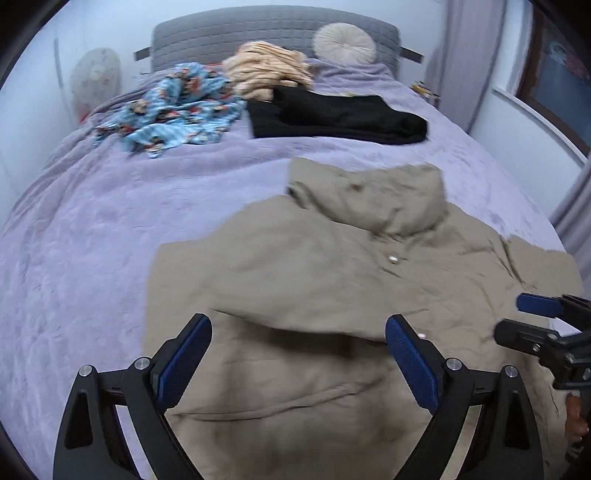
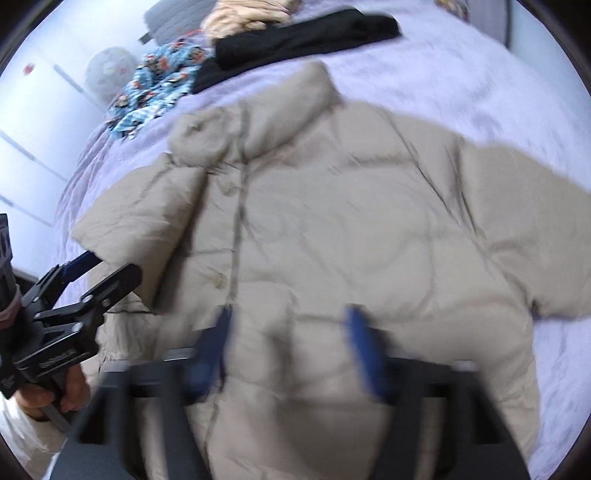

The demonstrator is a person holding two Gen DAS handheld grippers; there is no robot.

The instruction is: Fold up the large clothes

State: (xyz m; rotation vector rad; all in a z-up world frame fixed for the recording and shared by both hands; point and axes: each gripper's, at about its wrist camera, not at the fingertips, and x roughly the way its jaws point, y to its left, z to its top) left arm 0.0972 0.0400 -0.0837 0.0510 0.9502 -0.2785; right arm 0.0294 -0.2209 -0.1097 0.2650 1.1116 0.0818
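A beige puffer jacket (image 1: 332, 277) (image 2: 332, 221) lies front up on the lilac bed cover (image 1: 92, 240) (image 2: 480, 92), collar toward the headboard. One sleeve (image 2: 129, 229) is folded in over the chest; the other sleeve (image 2: 524, 206) spreads out to the right. My left gripper (image 1: 297, 343) hangs above the jacket's lower part, jaws wide apart and nothing between them; the right wrist view catches it at the jacket's left edge (image 2: 107, 269). My right gripper (image 2: 290, 332) is blurred, stands open over the jacket's front, and also shows at the right edge of the left wrist view (image 1: 532, 321).
Farther up the bed lie a black garment (image 1: 332, 114), a blue patterned cloth (image 1: 177, 107) and a peach blanket (image 1: 266, 70). A round cushion (image 1: 343, 40) leans on the grey headboard (image 1: 221, 33). A fan (image 1: 94, 77) stands left; a curtain (image 1: 469, 55) hangs right.
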